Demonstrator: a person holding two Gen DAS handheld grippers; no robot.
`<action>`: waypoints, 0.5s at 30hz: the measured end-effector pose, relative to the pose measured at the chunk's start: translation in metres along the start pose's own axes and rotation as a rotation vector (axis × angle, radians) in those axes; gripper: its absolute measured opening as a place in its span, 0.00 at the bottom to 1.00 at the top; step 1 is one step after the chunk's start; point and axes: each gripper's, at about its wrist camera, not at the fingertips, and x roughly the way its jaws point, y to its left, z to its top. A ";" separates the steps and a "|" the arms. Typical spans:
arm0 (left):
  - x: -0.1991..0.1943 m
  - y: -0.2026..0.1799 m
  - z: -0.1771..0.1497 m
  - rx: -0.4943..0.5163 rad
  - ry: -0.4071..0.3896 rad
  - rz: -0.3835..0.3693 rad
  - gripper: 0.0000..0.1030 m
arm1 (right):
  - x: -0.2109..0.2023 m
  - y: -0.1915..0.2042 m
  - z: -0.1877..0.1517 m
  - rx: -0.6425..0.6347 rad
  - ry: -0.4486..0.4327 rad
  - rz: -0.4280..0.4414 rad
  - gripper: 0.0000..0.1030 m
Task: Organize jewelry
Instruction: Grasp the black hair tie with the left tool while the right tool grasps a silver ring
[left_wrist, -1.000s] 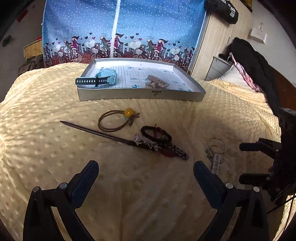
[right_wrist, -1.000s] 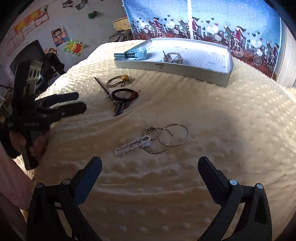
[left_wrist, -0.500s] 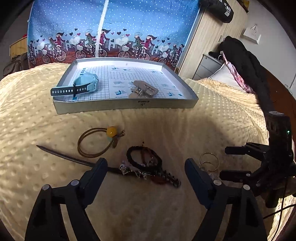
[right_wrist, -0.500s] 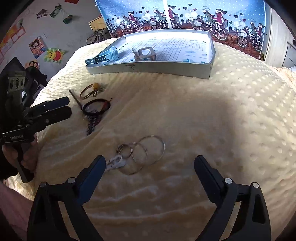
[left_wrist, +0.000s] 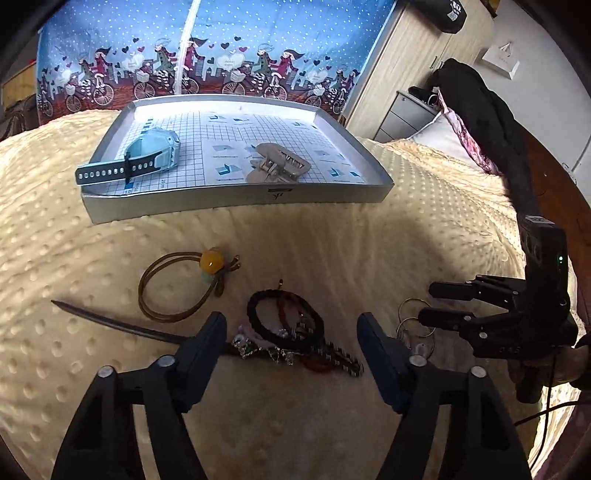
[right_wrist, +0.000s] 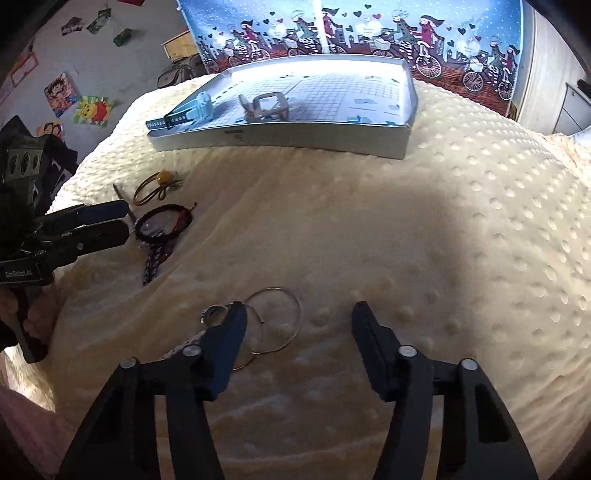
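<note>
A silver tray at the far side of the bed holds a blue watch and a beige claw clip. On the yellow blanket lie a brown hair tie with a yellow bead, a dark hair stick, a black bracelet tangled with beaded strands, and silver rings. My left gripper is open, low over the black bracelet. My right gripper is open just above the rings, its left finger covering part of them. Each gripper shows in the other's view: left gripper, right gripper.
A blue curtain with bicycle prints hangs behind the tray. A wooden wardrobe, a grey drawer unit and dark clothes stand at the right. Posters are on the left wall. A hand holds the left gripper.
Both grippers have moved forward and down. The left one now sits over the black bracelet pile, and the right one has closed in on the silver rings. Both remain open.
</note>
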 end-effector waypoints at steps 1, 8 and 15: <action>0.002 0.002 0.003 -0.007 0.012 -0.009 0.58 | 0.001 -0.001 0.000 0.002 0.002 -0.004 0.42; 0.021 0.010 0.017 -0.006 0.134 -0.002 0.37 | 0.007 0.000 0.004 -0.012 0.016 -0.018 0.33; 0.043 0.014 0.024 -0.003 0.269 0.068 0.29 | 0.012 0.007 0.006 -0.046 0.055 -0.044 0.30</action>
